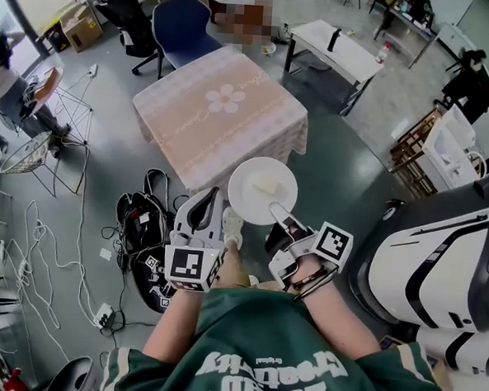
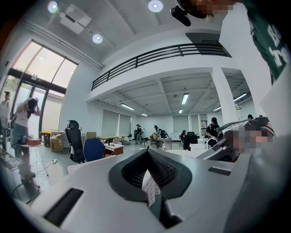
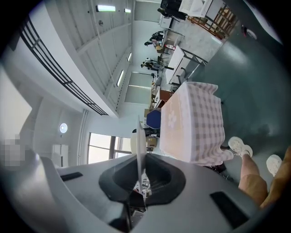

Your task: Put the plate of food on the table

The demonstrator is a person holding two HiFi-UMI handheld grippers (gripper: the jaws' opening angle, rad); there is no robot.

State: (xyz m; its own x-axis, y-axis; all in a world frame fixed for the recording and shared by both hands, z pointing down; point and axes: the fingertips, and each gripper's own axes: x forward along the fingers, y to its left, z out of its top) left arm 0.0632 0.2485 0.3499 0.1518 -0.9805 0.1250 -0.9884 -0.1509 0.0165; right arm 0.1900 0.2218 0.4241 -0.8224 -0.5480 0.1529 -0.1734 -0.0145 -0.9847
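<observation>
The right gripper (image 1: 280, 213) is clamped on the rim of the white plate (image 1: 248, 201), which carries 1 pale piece of food (image 1: 266, 186) in the air near the checked table (image 1: 220, 123). The left gripper (image 1: 205, 198) is closed on a small white slip (image 2: 150, 186).

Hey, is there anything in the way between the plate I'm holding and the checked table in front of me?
Nothing visible stands in the way. The right gripper grips the plate by its rim, in the air by the near edge of the table. The checked cloth top has nothing on it.
</observation>
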